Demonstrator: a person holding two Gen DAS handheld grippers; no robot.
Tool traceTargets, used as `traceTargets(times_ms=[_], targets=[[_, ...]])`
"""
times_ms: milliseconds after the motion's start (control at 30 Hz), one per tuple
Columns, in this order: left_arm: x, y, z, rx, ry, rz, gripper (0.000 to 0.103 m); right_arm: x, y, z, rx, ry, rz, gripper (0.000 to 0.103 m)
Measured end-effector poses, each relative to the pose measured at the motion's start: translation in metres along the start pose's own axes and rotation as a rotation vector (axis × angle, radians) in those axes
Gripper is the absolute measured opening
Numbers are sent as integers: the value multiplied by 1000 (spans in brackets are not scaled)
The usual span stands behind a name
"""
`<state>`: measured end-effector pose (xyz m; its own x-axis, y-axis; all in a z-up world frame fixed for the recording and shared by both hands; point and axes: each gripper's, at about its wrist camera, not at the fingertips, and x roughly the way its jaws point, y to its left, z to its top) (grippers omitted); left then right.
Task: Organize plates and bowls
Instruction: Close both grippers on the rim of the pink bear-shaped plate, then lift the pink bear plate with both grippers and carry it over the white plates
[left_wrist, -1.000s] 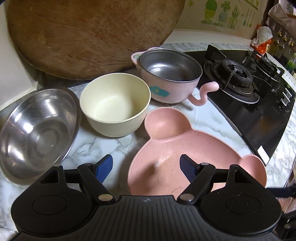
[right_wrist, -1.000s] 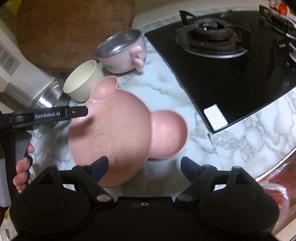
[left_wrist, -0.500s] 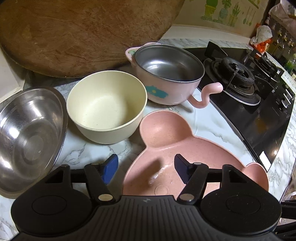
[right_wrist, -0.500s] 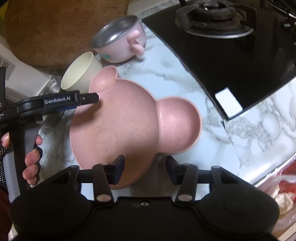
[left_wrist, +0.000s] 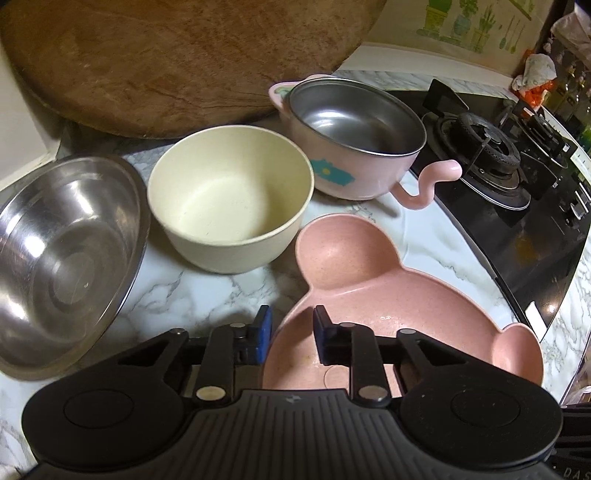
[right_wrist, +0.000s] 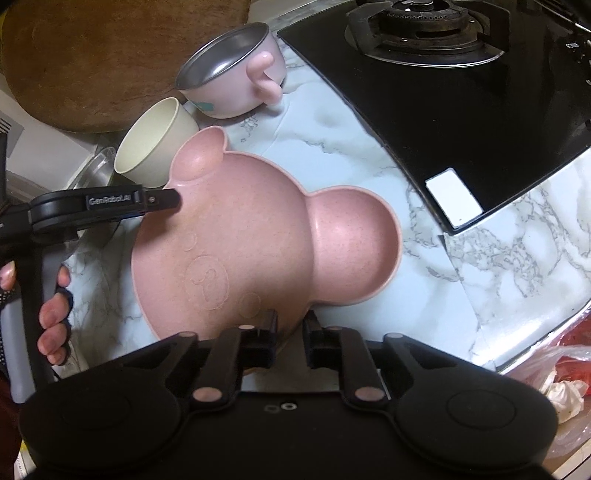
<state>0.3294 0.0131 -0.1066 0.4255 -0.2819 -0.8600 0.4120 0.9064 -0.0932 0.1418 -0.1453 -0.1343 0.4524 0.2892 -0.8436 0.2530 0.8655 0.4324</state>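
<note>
The left gripper (left_wrist: 290, 334) is seen drawn narrow across the near rim of the pink bear-shaped plate (left_wrist: 399, 299), one blue pad (left_wrist: 263, 332) outside the wall and the other inside; whether the rim is already pinched cannot be told for certain, though a grip appears to be formed. The right gripper (right_wrist: 290, 338) is likewise narrowed at the plate's near edge in its own view, with the rim between the pads; firm contact is judged likely.

The plate lies flat on the marble counter (right_wrist: 369, 155), its one ear just beside the cream bowl (left_wrist: 229, 195). Behind that, the pink steel-lined bowl (left_wrist: 354, 136) is set near the hob (left_wrist: 517, 206), and a steel basin (left_wrist: 62, 258) is placed to the left. A round wooden board (left_wrist: 159, 55) is leaned behind them all.

For the step in hand, the plate should be lifted level, both grips being raised together so that the thin rim is not twisted or let slip. A clear rise is advised before any sideways travel, since the cream bowl stands close by the ear and could be knocked. Where the plate is to be set cannot be told.
</note>
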Motion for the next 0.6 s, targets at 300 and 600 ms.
traceTargets(times_ms=[300,600], targets=[[-24,5,-25,-46,-15,-13,20,-8,-6,-2,-54,-4,-3,13],[-76,12,-57,-144,-83,-20,20,-30,4,-3,-165,-36,25,13]])
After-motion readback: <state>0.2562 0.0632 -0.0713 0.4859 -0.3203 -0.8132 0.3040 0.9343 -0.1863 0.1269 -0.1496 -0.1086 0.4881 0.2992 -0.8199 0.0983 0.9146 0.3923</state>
